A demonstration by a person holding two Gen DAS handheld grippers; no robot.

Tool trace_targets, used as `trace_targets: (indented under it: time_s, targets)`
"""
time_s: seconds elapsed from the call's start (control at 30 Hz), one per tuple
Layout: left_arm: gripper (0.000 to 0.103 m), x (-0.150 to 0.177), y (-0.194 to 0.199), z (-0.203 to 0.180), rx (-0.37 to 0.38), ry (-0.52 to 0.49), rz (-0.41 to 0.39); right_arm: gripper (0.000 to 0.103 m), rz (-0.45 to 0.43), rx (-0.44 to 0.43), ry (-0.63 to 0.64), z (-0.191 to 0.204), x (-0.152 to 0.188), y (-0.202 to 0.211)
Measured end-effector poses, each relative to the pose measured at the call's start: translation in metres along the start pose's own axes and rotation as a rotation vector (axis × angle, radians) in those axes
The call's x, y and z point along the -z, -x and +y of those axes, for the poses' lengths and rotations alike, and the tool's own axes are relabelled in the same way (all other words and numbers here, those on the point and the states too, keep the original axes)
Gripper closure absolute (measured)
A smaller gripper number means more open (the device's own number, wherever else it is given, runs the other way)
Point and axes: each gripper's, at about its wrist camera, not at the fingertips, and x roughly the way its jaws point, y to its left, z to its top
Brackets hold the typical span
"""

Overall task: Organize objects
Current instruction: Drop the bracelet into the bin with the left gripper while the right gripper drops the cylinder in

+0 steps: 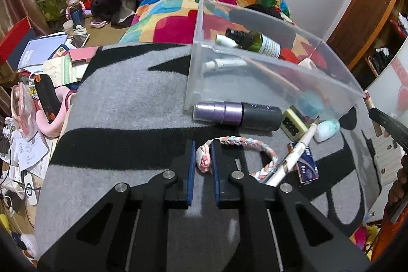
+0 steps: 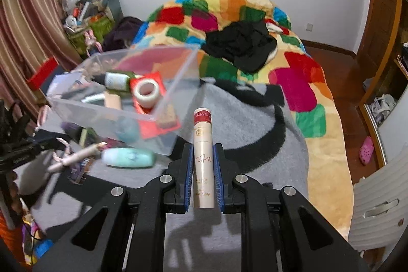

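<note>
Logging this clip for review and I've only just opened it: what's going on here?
A person with a gripper in each hand is tidying small items on a grey-and-black blanket into a clear plastic bin. The left gripper is shut on the end of a braided bracelet. The right gripper is shut on a cream tube with a red cap. A purple-capped bottle, a pen and a mint bottle lie outside the bin.
</note>
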Motion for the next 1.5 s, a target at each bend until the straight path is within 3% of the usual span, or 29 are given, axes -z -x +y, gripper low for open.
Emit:
trace_targets:
  time_s: [0.4,0.8,1.17,1.5]
  targets:
    - [0.092,-0.019,0.048,-0.015,0.05,0.001,-0.134,0.089,-0.091,-0.102,0.056,0.039,-0.012,0.031]
    - [0.092,-0.053,0.07,-0.039,0.094,-0.034,-0.237,0.089,-0.112,-0.15,0.106,0.068,-0.032,0.023]
    - [0.092,-0.08,0.056,-0.052,0.11,-0.04,-0.259,0.089,-0.11,-0.136,0.15,0.089,-0.053,-0.001]
    - [0.092,-0.089,0.011,-0.041,0.101,0.006,-0.17,0.089,-0.017,-0.085,0.168,0.089,-0.06,-0.048]
